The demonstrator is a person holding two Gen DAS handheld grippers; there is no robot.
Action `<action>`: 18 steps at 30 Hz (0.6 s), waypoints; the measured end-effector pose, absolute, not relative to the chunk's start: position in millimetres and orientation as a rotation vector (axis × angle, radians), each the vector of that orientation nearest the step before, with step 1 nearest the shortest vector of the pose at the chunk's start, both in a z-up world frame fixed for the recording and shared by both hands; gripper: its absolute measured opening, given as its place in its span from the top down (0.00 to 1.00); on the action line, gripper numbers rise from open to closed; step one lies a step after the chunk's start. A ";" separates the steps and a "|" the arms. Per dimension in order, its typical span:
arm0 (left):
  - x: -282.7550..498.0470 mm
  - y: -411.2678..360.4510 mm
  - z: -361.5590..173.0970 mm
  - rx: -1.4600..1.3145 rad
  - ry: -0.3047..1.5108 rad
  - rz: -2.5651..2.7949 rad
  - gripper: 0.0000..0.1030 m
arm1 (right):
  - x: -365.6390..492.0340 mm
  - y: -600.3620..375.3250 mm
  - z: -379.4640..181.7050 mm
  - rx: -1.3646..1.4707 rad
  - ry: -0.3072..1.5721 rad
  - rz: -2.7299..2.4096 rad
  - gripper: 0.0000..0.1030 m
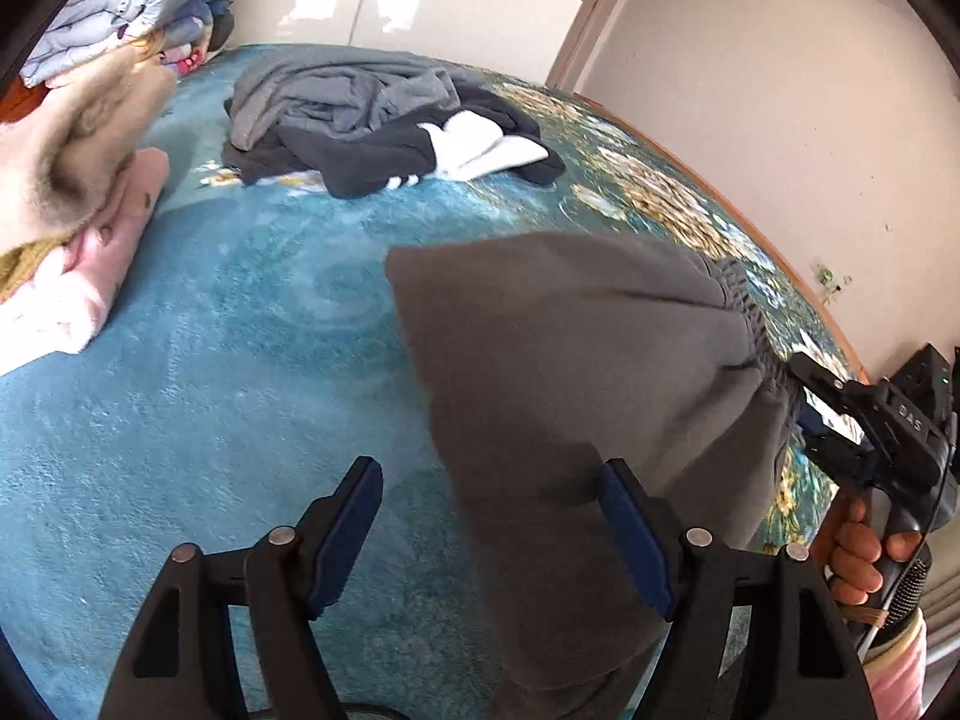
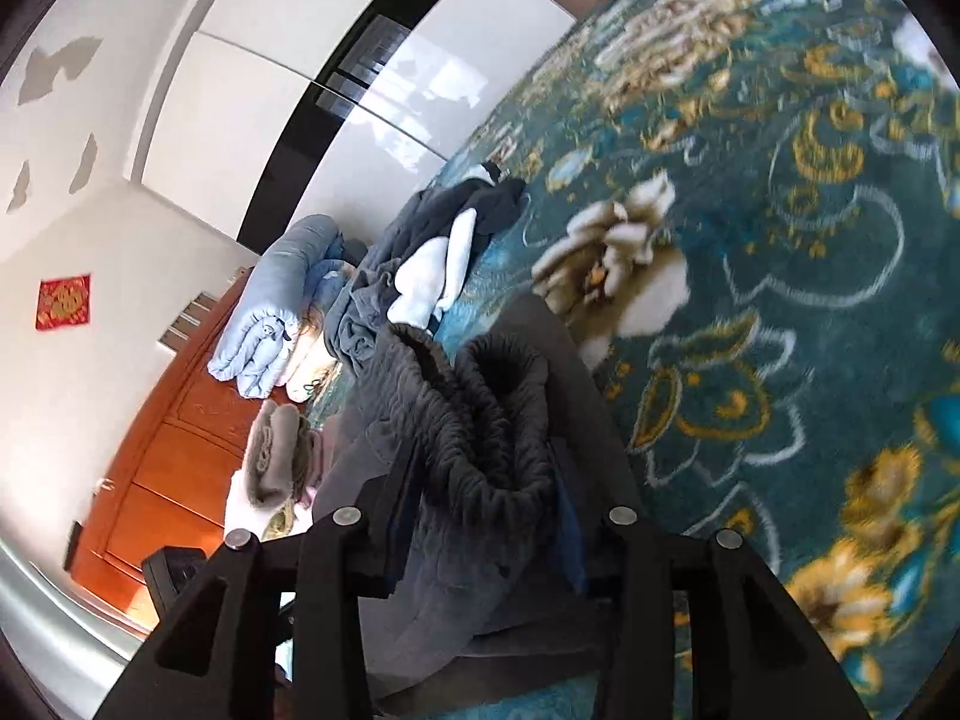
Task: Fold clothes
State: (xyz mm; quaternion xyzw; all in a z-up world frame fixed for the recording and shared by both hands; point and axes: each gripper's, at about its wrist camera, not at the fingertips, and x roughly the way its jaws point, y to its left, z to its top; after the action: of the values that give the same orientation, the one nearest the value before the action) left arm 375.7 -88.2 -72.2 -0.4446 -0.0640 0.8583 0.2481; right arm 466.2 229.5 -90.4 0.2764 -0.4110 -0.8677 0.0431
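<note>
Teal bedding with gold and white flowers covers the bed (image 1: 198,396), and white glossy wardrobe doors fill the top of the frame. Grey trousers (image 1: 570,360) hang in the lower right of the left wrist view, their elastic waistband (image 2: 480,420) bunched between the jaws of the right tool (image 2: 480,516), which is clamped on it. The left tool (image 1: 489,531) stands wide apart and holds nothing; the cloth's edge passes near its right finger. I judge that the garment is being lifted out to be spread flat, so the next move likely calls for the left tool to close on the far side of the waistband and draw it taut. Unfolded clothes (image 1: 384,120) wait at upper centre; a folded stack (image 1: 78,228) sits at the left edge. Letters on the right tool's body look like "DAS".
</note>
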 end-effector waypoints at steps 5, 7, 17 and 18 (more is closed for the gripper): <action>369.9 -85.7 -68.7 -1.182 -0.236 2.335 0.25 | 466.2 203.4 -33.7 0.818 -0.907 -2.809 0.58; 373.0 -72.4 -77.0 -1.201 -0.214 2.292 0.25 | 454.2 185.6 -37.2 0.854 -0.816 -2.786 0.53; 375.1 -75.3 -95.4 -1.258 -0.285 2.217 0.24 | 438.9 173.0 -78.7 1.023 -0.812 -2.724 0.57; 375.3 -80.1 -96.0 -1.248 -0.316 2.210 0.24 | 440.8 178.4 -79.7 1.015 -0.830 -2.718 0.57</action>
State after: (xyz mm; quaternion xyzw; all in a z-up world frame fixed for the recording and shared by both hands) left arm 375.3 -80.1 -96.0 -0.4674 -0.1184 0.8274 0.2879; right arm 440.8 178.4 -79.7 0.3356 -0.2747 -0.8989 0.0620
